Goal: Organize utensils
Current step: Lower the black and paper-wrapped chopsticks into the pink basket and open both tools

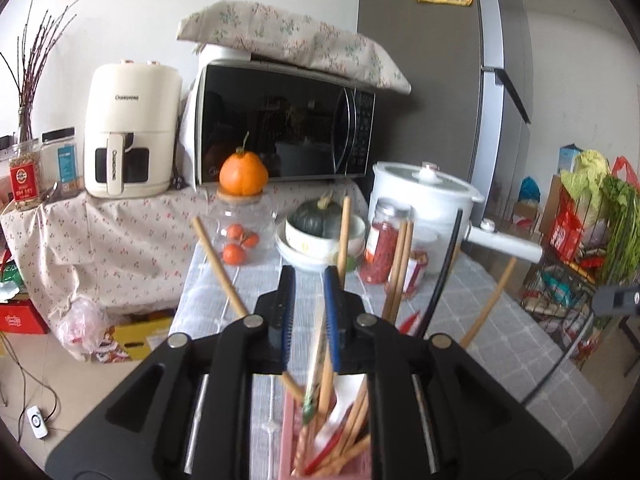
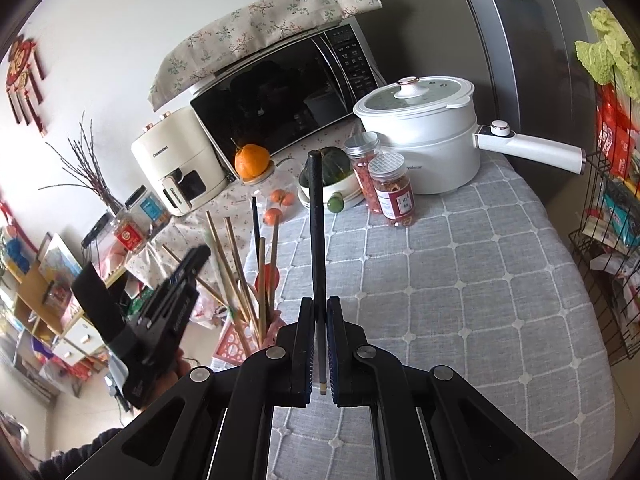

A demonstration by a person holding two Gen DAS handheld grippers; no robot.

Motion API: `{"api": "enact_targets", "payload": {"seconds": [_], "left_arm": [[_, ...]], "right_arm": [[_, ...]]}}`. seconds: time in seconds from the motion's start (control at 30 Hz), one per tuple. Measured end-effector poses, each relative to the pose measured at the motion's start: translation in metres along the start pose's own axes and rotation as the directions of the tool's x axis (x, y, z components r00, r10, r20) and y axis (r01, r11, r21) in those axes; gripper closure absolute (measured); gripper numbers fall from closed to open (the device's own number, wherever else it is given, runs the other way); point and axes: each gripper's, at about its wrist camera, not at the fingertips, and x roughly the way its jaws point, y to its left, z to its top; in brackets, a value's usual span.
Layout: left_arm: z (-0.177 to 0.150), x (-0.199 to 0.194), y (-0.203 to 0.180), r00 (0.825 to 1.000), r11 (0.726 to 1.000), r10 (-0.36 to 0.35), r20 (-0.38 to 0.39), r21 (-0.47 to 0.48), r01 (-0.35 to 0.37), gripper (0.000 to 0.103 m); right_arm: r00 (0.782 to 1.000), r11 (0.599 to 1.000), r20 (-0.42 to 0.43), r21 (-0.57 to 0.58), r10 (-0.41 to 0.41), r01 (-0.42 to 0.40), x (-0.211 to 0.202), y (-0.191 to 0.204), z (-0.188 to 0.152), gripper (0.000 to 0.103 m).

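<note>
In my right gripper (image 2: 320, 344) I have a black chopstick (image 2: 317, 240) clamped between the closed jaws, and it stands nearly upright over the grey checked tablecloth (image 2: 460, 280).

My left gripper (image 1: 310, 308) sits right above the pink holder (image 1: 288, 440) at the near edge of the table. Its jaws stand a little apart. A pale, blurred stick (image 1: 318, 364) runs up between them, and I cannot tell whether the pads still press on it. The holder is crowded: wooden chopsticks (image 1: 352, 420) fan out of it in several directions, with a red one (image 1: 326, 448) and something white (image 1: 348, 392) low down among them. In the right wrist view the same holder (image 2: 236, 340) shows beside my left gripper (image 2: 188, 268), with the chopsticks (image 2: 240, 280) splayed upward.

Further back on the table:
- A glass jar (image 1: 244, 232) holds small oranges (image 1: 234, 254), and a big orange (image 1: 243, 174) sits on its lid.
- A white bowl (image 1: 320, 236), stacked in another dish, holds a dark green squash (image 1: 316, 218).
- A clear jar (image 1: 380, 248) is filled with red berries.
- Just beside it stands a second jar (image 2: 394, 194) with a red label.
- Behind them is a white pot (image 2: 420, 136) with its lid on and its long handle pointing right.

On the flowered cloth behind stand a microwave (image 1: 284, 124) and a cream fryer (image 1: 128, 128).
</note>
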Motion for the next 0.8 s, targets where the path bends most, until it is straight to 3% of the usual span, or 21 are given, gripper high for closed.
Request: {"api": "enact_targets", "payload": {"seconds": [0.17,0.37,0.57,0.63,0.8], "left_arm": [[0.006,-0.011,0.008,0.988,0.998,0.02,-0.155,-0.055,-0.028,0.057],[-0.006,-0.022,0.035,0.921,0.984,0.056,-0.386,-0.135,-0.116,0.025],[-0.034,-0.024,0.051,0.851,0.977,0.036,-0.525,-0.161,-0.141,0.021],[-0.037,-0.023,0.049,0.837,0.982,0.032,-0.547,-0.138,-0.128,0.018],[-0.038,-0.025,0.042,0.825,0.992,-0.001,-0.565,-0.107,-0.072,0.01]], "right_arm": [[0.999,0.999,0.027,-0.011,0.04,-0.04,-0.008,0.011,0.004,0.097],[0.991,0.992,0.062,-0.051,0.115,-0.112,-0.022,0.032,0.006,0.097],[0.981,0.983,0.091,-0.076,0.174,-0.167,-0.027,0.047,0.007,0.097],[0.978,0.983,0.119,-0.081,0.174,-0.165,-0.027,0.051,0.009,0.097],[0.97,0.986,0.182,-0.07,0.159,-0.148,-0.02,0.058,0.015,0.097]]}}
